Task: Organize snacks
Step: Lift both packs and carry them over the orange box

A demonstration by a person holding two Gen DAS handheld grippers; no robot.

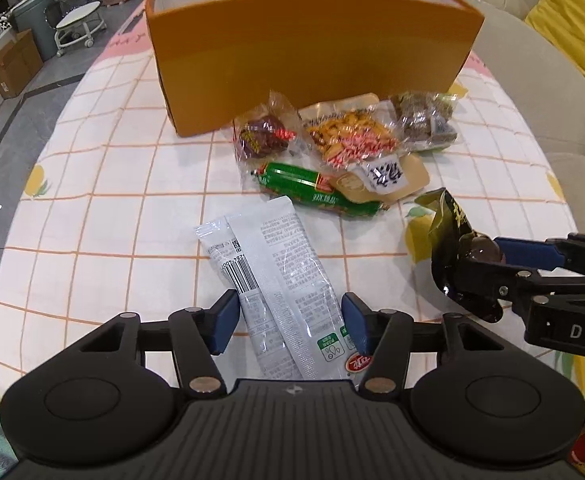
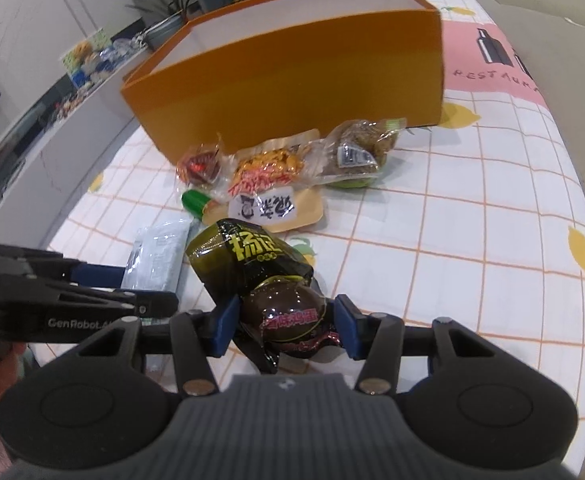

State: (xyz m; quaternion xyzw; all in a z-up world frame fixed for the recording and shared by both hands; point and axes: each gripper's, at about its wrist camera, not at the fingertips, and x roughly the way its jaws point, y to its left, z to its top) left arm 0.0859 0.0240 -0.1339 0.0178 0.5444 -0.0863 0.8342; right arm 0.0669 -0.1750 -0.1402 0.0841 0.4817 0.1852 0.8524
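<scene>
The orange box walls off the far side of the table. A cluster of snack packets crowds its near wall. Left of the white packet the cloth lies bare; the right gripper blocks the right side.

we find the left gripper pitched steeply down toward the table, jaws straddling a white packet, contact unclear. the right gripper, above the table, clamps a dark egg packet.

Black left gripper and right gripper, blue-padded, silver-riveted.
</scene>
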